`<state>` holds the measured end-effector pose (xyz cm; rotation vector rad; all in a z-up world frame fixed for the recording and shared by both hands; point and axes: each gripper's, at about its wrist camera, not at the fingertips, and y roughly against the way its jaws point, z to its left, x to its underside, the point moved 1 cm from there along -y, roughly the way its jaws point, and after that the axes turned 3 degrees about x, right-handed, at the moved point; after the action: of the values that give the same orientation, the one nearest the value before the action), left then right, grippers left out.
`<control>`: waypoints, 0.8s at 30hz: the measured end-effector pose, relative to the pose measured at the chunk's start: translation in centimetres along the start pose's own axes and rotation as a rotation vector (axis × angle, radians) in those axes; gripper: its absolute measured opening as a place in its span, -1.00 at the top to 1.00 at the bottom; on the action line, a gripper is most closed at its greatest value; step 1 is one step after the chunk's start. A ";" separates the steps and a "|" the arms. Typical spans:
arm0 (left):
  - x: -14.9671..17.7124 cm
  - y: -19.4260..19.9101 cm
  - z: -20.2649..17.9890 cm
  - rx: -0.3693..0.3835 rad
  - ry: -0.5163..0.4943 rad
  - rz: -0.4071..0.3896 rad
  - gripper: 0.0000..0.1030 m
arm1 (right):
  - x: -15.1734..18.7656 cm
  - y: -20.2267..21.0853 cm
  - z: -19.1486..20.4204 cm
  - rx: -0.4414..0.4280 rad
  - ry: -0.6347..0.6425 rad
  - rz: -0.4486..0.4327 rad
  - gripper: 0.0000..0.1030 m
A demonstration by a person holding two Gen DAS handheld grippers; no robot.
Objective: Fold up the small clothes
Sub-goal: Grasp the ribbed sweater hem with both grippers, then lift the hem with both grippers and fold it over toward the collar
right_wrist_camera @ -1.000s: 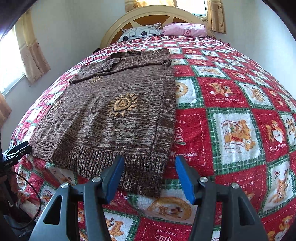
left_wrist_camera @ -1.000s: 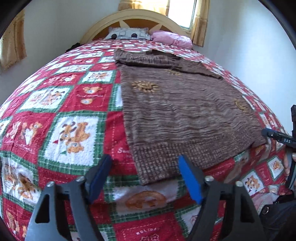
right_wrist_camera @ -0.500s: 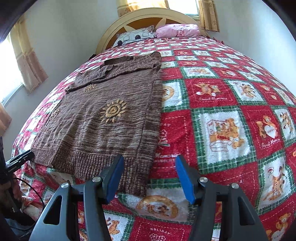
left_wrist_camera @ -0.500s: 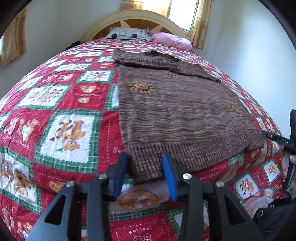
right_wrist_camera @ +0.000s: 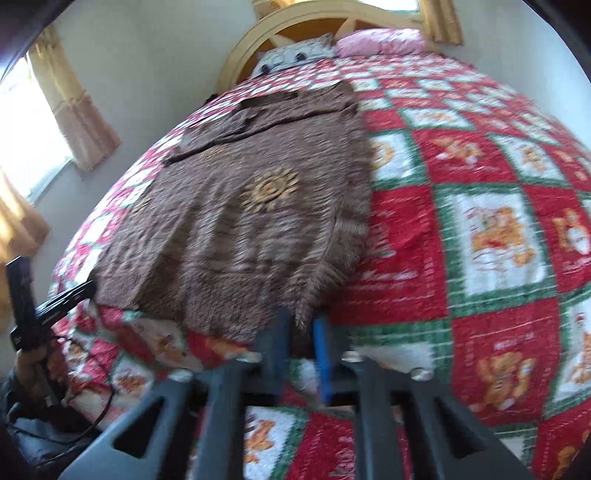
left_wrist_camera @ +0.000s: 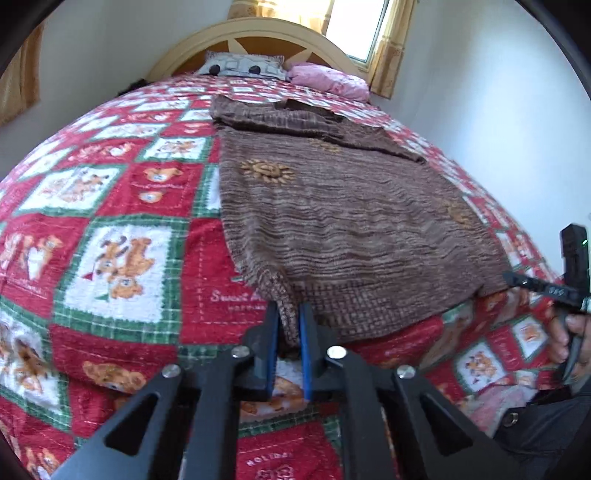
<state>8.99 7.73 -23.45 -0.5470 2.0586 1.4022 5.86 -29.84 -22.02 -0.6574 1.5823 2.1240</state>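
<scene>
A brown knitted sweater point(left_wrist_camera: 354, 221) with orange sun motifs lies flat on the bed, its ribbed hem toward me and its sleeves folded across near the far end. My left gripper point(left_wrist_camera: 288, 325) is shut on the hem's left corner. In the right wrist view the sweater point(right_wrist_camera: 251, 221) is blurred, and my right gripper point(right_wrist_camera: 301, 325) is shut on the hem's right corner. Each gripper shows at the edge of the other view, the right one point(left_wrist_camera: 543, 288) and the left one point(right_wrist_camera: 55, 306).
The bed carries a red, green and white patchwork quilt point(left_wrist_camera: 110, 240) with bear pictures. A grey pillow point(left_wrist_camera: 243, 66) and a pink pillow point(left_wrist_camera: 328, 79) lie against the cream headboard point(left_wrist_camera: 258, 33). White walls and curtained windows stand close on both sides.
Both grippers moved forward onto the sweater's hem and closed on its two near corners; one second ago both were open and short of the hem.
</scene>
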 end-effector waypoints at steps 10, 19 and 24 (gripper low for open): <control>-1.9 3.3 1.0 0.154 0.105 -0.107 0.87 | -1.3 3.9 -1.2 -0.139 -0.066 -0.165 0.91; -4.9 4.2 1.0 0.228 0.138 -0.169 0.88 | -4.5 6.5 -1.1 -0.229 -0.123 -0.282 0.92; -6.9 4.4 1.6 0.227 0.169 -0.227 0.88 | -6.7 6.6 -1.2 -0.232 -0.128 -0.315 0.92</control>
<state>11.77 10.92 -16.25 -0.7951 2.1729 1.0064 7.55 -33.12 -13.26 -0.7719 1.0940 2.0786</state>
